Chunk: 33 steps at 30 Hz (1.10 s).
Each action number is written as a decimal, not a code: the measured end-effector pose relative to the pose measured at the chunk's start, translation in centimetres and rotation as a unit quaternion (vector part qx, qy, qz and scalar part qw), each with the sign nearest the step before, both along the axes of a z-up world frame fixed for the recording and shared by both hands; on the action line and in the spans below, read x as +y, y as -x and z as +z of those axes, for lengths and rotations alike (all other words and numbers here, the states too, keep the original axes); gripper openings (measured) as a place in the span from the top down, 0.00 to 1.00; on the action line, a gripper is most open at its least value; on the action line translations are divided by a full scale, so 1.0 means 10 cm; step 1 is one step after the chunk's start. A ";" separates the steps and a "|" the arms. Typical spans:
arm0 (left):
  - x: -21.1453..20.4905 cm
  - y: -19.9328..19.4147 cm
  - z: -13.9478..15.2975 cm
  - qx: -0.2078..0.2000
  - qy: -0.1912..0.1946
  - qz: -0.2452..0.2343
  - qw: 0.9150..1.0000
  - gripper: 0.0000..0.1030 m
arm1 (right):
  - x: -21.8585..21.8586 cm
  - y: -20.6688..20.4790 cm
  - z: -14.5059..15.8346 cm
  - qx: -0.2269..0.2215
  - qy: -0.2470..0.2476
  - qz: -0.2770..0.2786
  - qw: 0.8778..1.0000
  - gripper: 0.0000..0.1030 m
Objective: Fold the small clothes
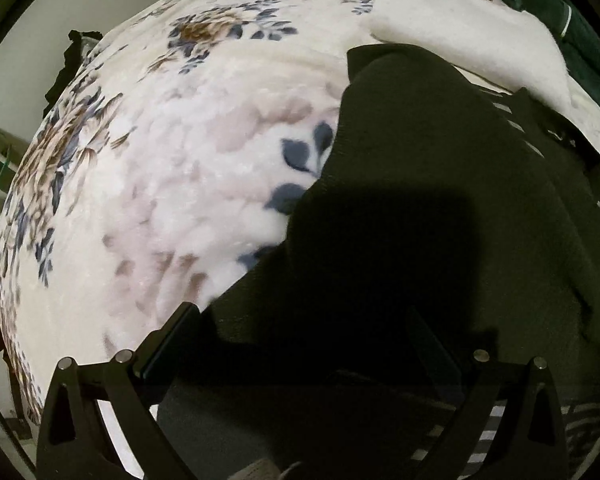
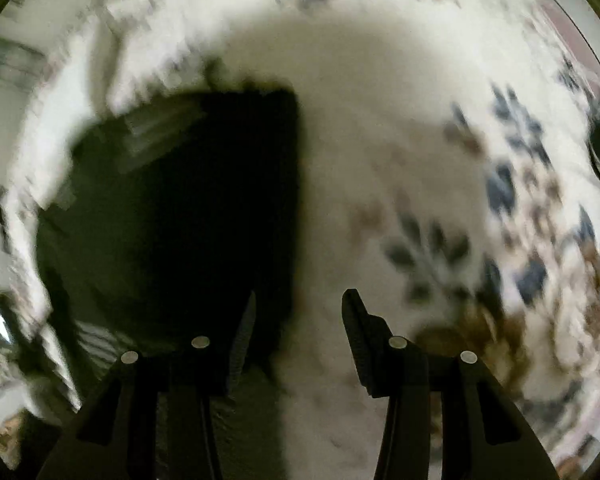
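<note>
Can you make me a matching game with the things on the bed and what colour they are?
Things:
1. garment
2. folded cloth
3. blanket
4. right hand-held gripper

Looks:
A. plain white
B. dark, almost black
C. cream with blue and brown flowers
D. black fingers, open over the blanket

Pairs: 1-B, 2-A, 3-C, 4-D
</note>
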State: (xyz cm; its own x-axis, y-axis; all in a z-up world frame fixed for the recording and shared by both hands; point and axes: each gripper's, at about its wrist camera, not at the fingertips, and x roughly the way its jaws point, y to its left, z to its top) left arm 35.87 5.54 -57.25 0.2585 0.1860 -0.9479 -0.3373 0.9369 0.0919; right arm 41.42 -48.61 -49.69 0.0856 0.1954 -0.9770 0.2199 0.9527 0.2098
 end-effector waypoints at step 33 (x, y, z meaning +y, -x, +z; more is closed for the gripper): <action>0.40 -1.18 -0.06 -0.031 0.071 -0.042 0.996 0.00 | -0.51 -0.71 -0.28 -0.012 -0.074 -0.125 0.989 0.66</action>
